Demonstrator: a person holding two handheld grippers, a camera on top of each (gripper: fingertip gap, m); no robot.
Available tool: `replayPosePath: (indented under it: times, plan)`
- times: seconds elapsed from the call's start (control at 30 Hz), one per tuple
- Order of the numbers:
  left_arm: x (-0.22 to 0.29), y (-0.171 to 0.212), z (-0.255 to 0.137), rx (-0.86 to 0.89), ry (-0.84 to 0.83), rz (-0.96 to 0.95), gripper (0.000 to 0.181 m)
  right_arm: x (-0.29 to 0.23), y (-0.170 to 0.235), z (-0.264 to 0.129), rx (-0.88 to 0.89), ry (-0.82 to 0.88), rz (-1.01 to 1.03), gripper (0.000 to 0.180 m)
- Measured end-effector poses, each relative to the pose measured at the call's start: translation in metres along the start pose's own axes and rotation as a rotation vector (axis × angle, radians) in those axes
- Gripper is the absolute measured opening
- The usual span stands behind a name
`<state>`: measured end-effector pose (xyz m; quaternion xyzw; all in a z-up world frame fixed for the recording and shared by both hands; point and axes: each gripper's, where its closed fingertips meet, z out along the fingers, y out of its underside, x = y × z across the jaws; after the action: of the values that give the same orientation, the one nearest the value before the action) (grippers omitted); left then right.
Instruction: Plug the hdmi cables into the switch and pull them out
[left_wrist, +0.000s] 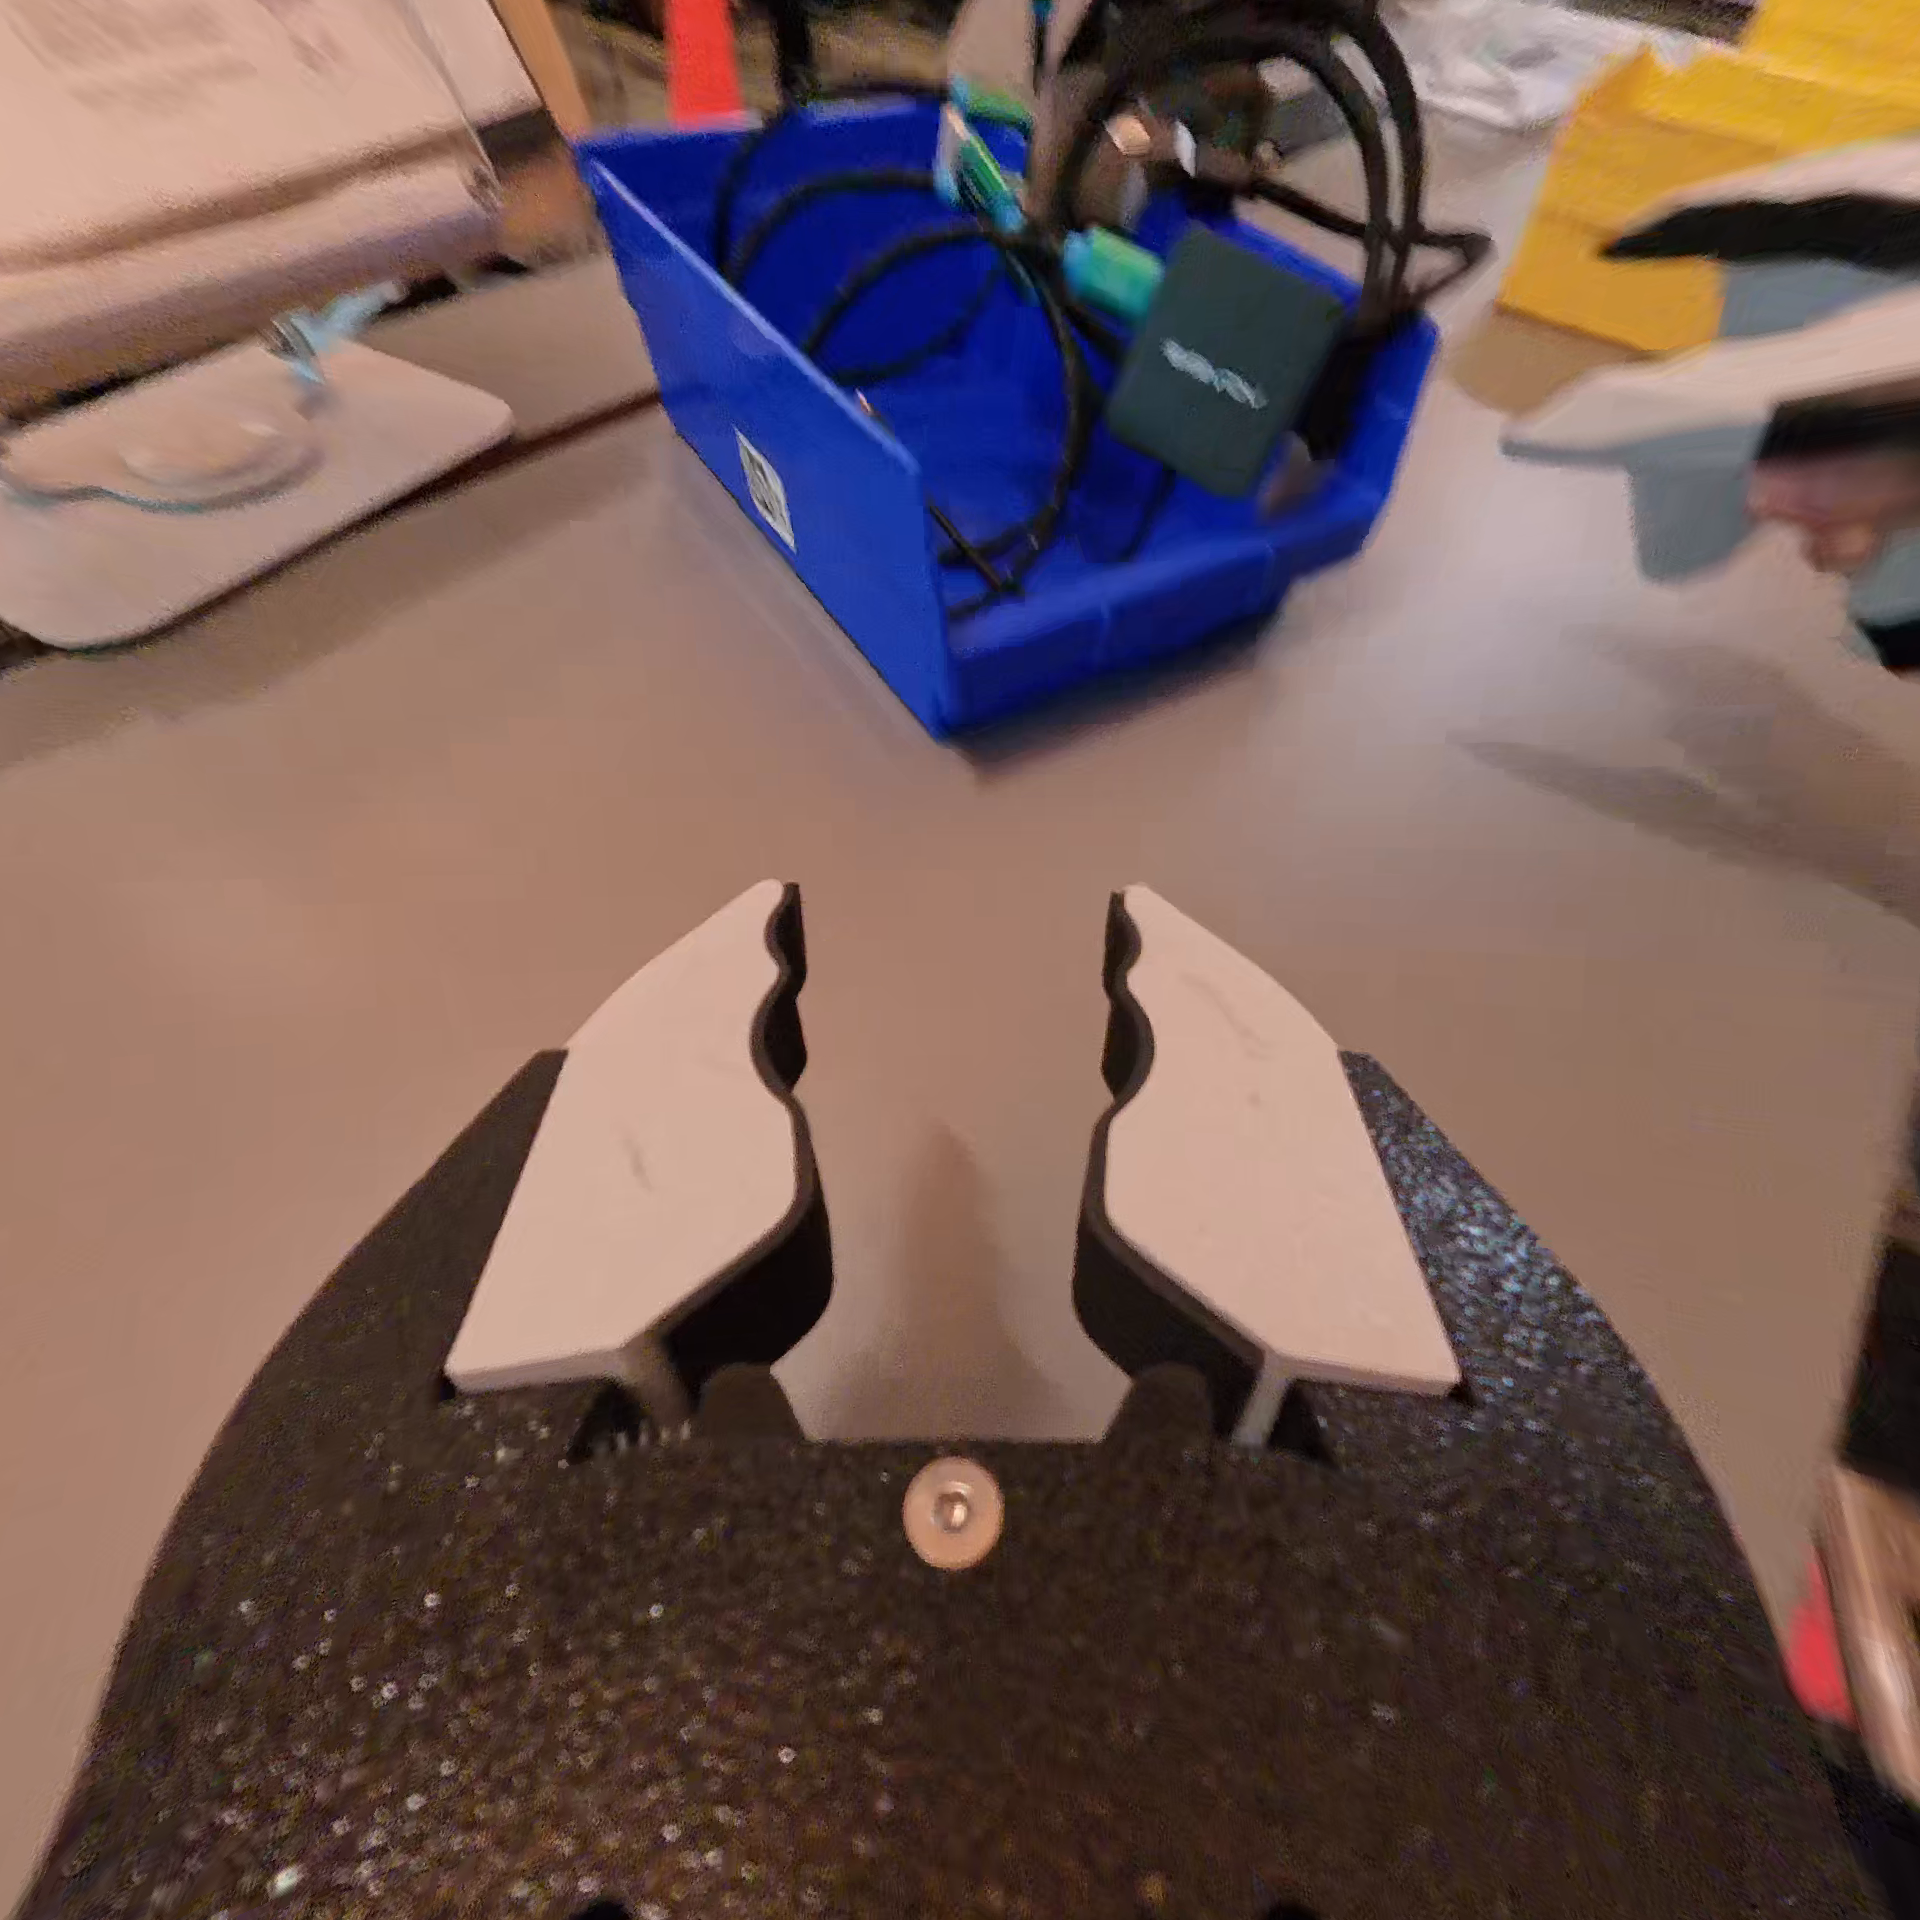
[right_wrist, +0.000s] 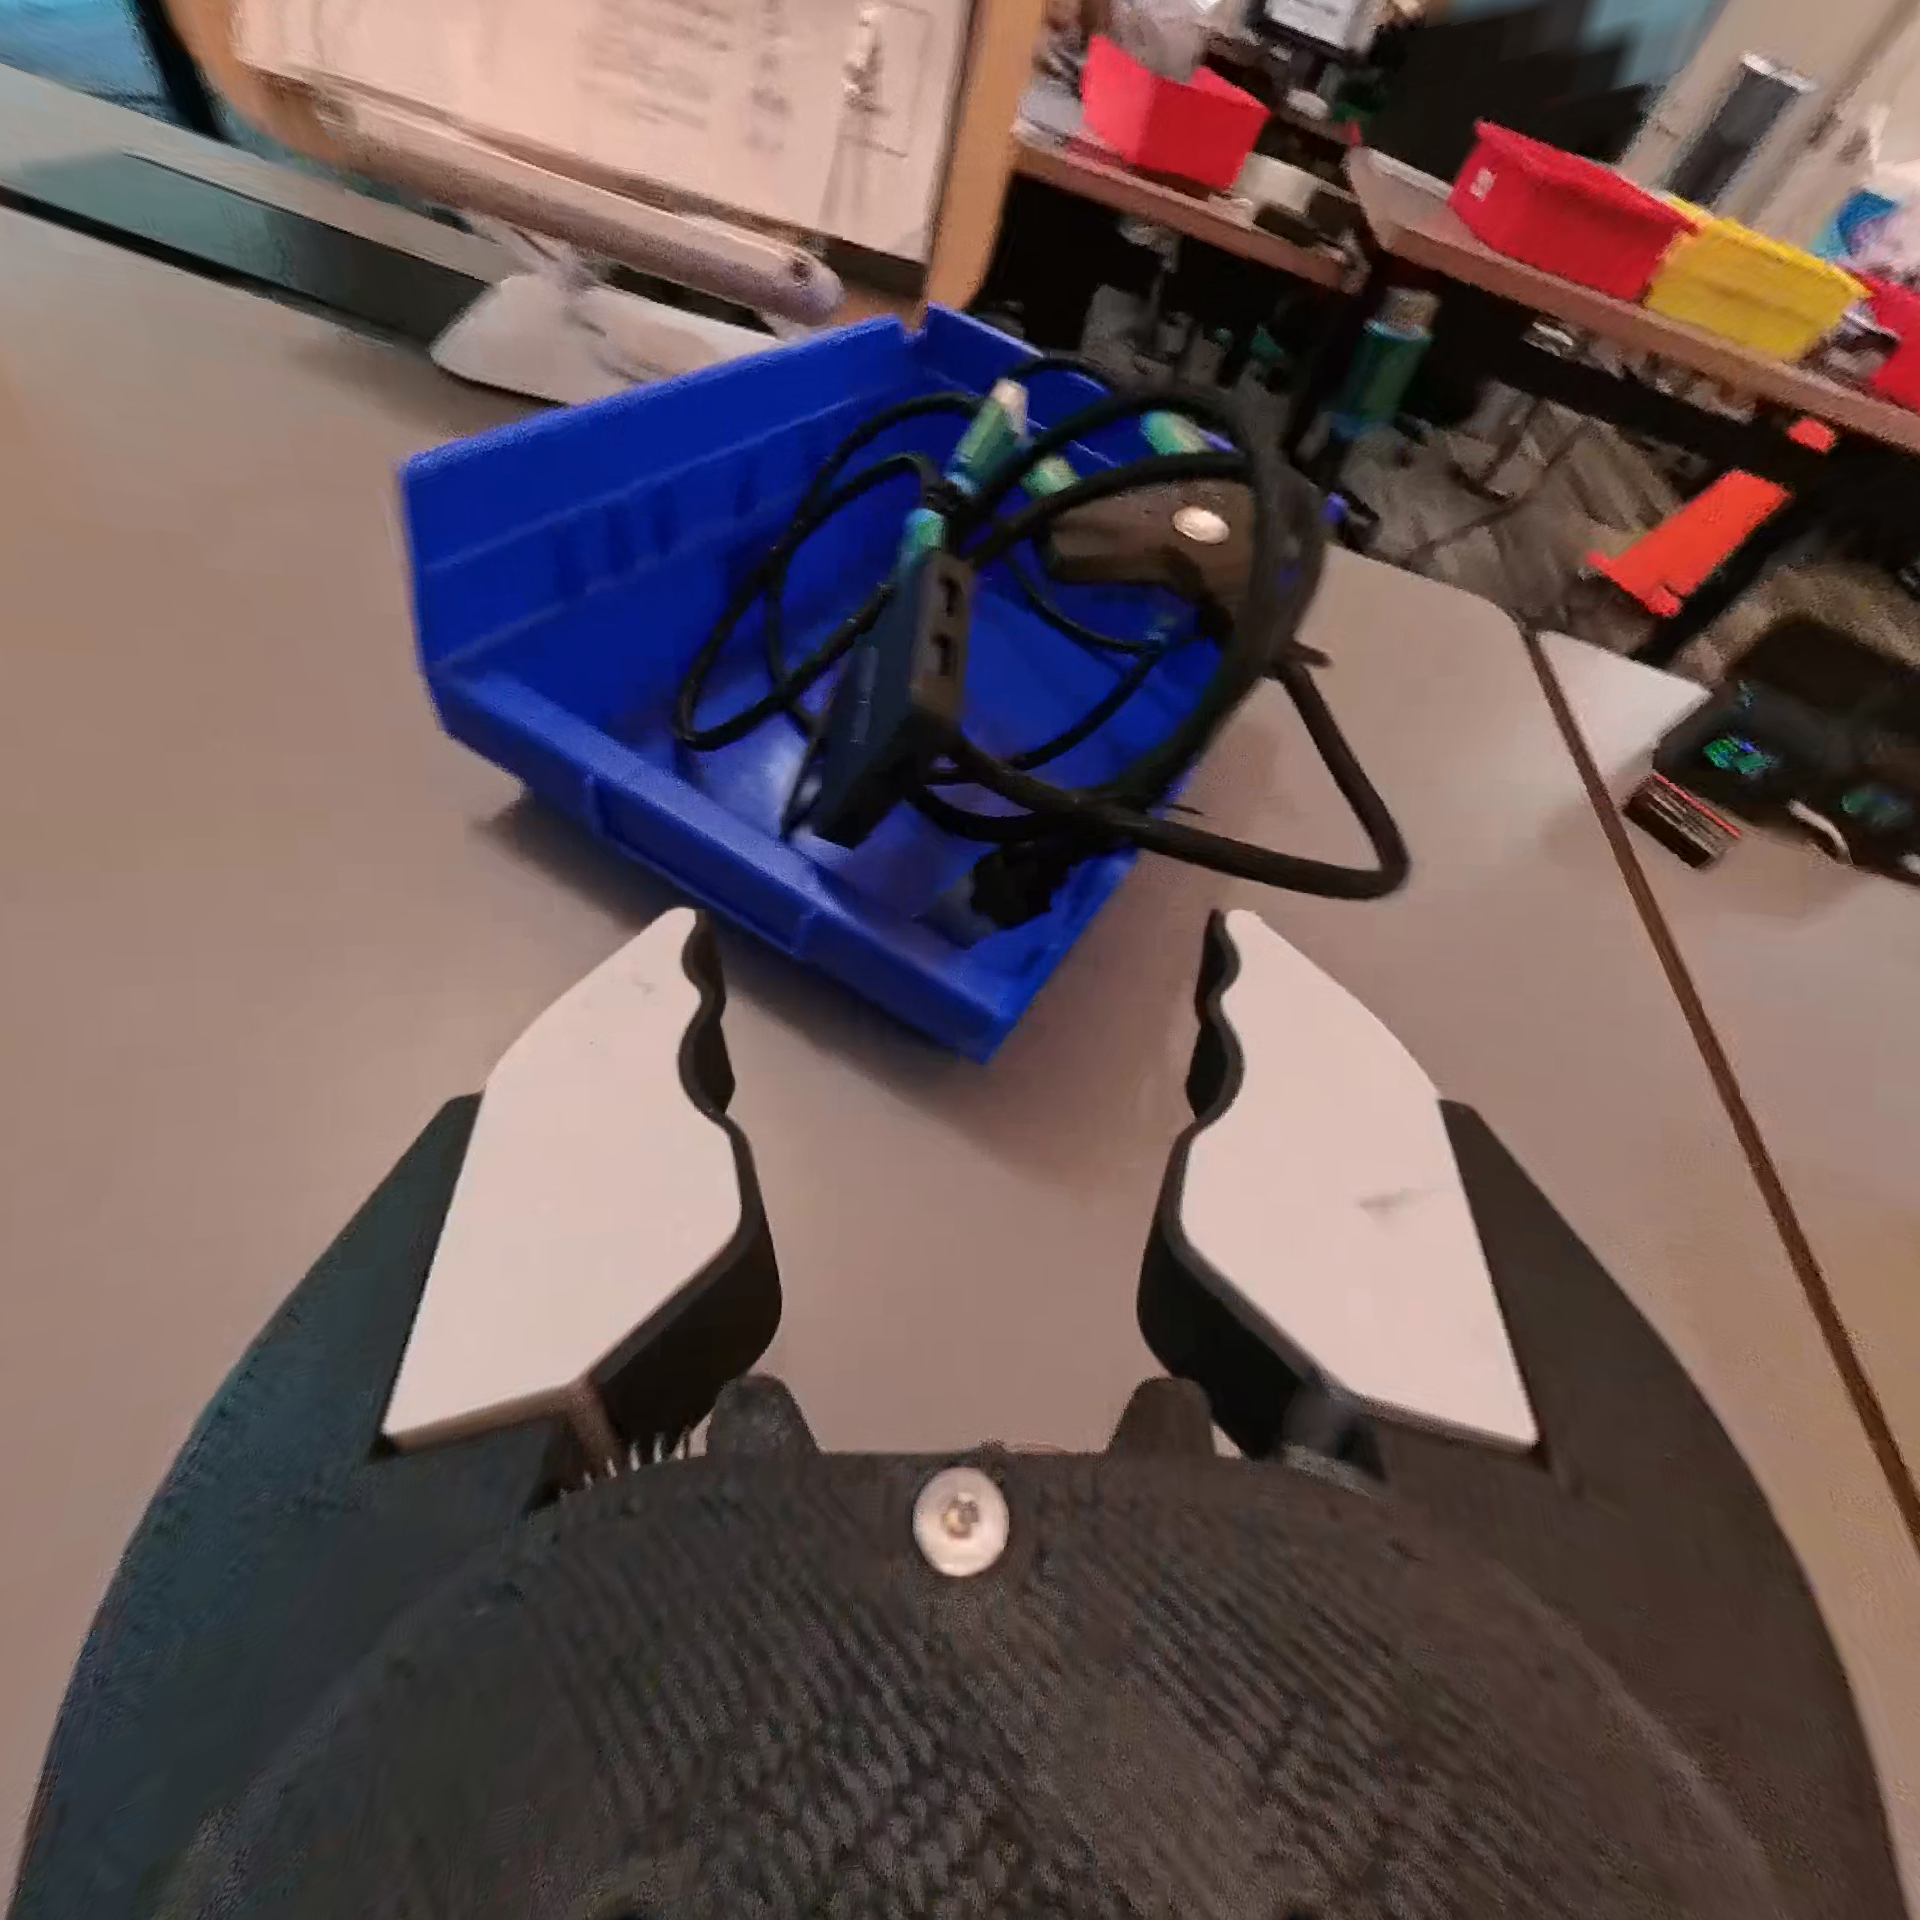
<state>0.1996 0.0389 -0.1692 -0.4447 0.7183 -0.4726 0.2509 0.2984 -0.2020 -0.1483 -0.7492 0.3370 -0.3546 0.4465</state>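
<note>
In the left wrist view, a white stand base (left_wrist: 208, 488) sits at the far left of the grey bench (left_wrist: 520, 831). The left gripper (left_wrist: 956, 904) hangs above bare bench surface, its jaws apart with nothing between them. Ahead of it stands a blue bin (left_wrist: 810, 436), open at the front. Inside, the dark HDMI switch (left_wrist: 1216, 364) leans upright against the right wall, and black HDMI cables (left_wrist: 1039, 343) with green plug ends loop around and above it; the blur hides whether any plug sits in a port. At the right edge, the right gripper (left_wrist: 1714, 416) shows from the side, blurred, in front of a yellow box (left_wrist: 1662, 187).

In the right wrist view, the right gripper (right_wrist: 956, 935) points at the same blue bin (right_wrist: 582, 582) from near its front lip, jaws wide apart and holding nothing. The HDMI switch (right_wrist: 894, 675) stands on edge in the bin, its ports facing the camera. The HDMI cables (right_wrist: 1091, 790) coil about it, and one loop spills over the right wall onto the bench (right_wrist: 260, 831). Farther right, behind, red bins (right_wrist: 1558, 218) and a yellow bin (right_wrist: 1756, 286) line another table (right_wrist: 1621, 312).
</note>
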Motion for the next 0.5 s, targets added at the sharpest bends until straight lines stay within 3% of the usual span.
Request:
replayPosePath:
  times: [0.07, 0.13, 0.23, 0.37, 0.47, 0.5]
  plan:
    - [-0.004, -0.021, 0.028, 0.052, -0.068, -0.007, 0.060, 0.026, 0.004, -0.003, -0.020, 0.131, 0.032, 0.088]
    - [-0.006, -0.039, 0.056, 0.104, -0.124, 0.004, 0.067, 0.046, -0.001, -0.005, 0.075, 0.229, 0.106, 0.079]
    - [-0.007, -0.058, 0.092, 0.168, -0.179, 0.008, 0.062, 0.051, 0.009, 0.008, 0.097, 0.193, 0.189, 0.072]
    - [-0.010, -0.069, 0.130, 0.163, -0.214, -0.012, 0.058, 0.048, 0.019, 0.032, 0.097, 0.126, 0.247, 0.048]
    - [-0.012, -0.069, 0.147, 0.156, -0.222, -0.053, 0.043, 0.034, 0.021, 0.048, 0.089, 0.060, 0.249, 0.038]
    - [-0.013, -0.066, 0.151, 0.139, -0.225, -0.059, 0.030, 0.032, 0.024, 0.054, 0.071, 0.063, 0.230, 0.031]
